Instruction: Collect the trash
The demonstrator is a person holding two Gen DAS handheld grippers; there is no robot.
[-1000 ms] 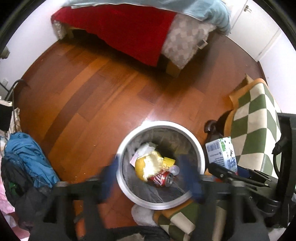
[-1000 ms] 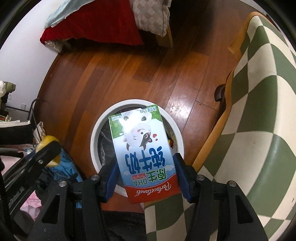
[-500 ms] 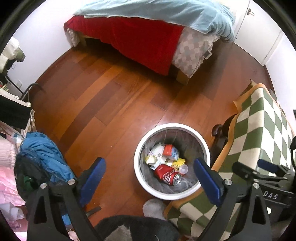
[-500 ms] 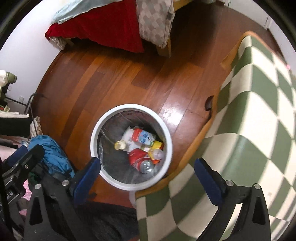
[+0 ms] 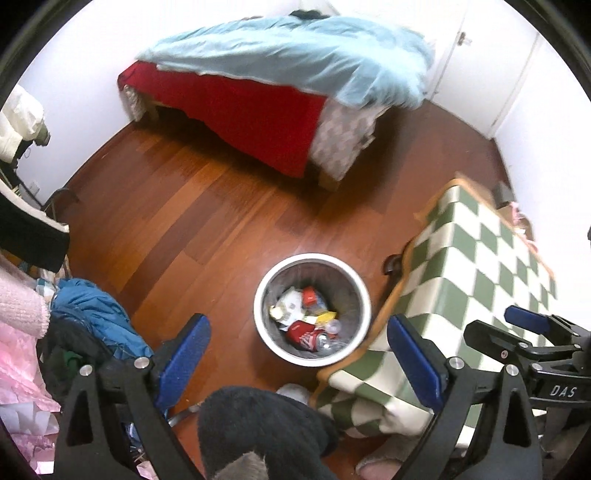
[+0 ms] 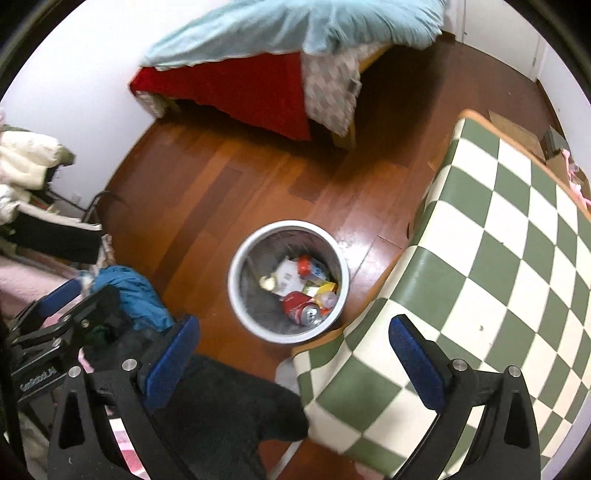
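A bedroom with a reddish wooden floor (image 5: 207, 206) is seen from the left wrist view, with a bed (image 5: 266, 77) under a pale blue cover against the far wall and a worktop covered by a green and white checked cloth (image 5: 480, 266) at the right. A round white bin (image 5: 312, 309) stands on the floor just beside the edge of the cloth. The trash is found inside it: a red can (image 5: 304, 333) lies on its side near the closer wall, with white paper (image 5: 290, 301) and a yellow wrapper (image 5: 325, 316) behind it. The left gripper (image 5: 297, 354) is held above and on the near side of the bin, so the bin lies ahead of and below the jaws. The jaws are spread wide and nothing is held between them. The right gripper (image 5: 524, 325) is seen at the far right over the cloth.

From the right wrist view the same floor (image 6: 229, 173) and bed (image 6: 295, 29) are shown, and the checked cloth (image 6: 498, 229) fills the right side. The bin (image 6: 288, 282) lies ahead of, below and slightly left of the right gripper (image 6: 291, 354), whose jaws are also wide apart and empty. The red can (image 6: 300, 308) is seen with its long axis pointing roughly towards the camera. The left gripper (image 6: 59, 299) appears at the left edge beside a blue garment (image 6: 133, 291).

No loose trash can be made out on the floor or the cloth in either view, so collection is judged close to done. Both grippers are about equally near the bin.
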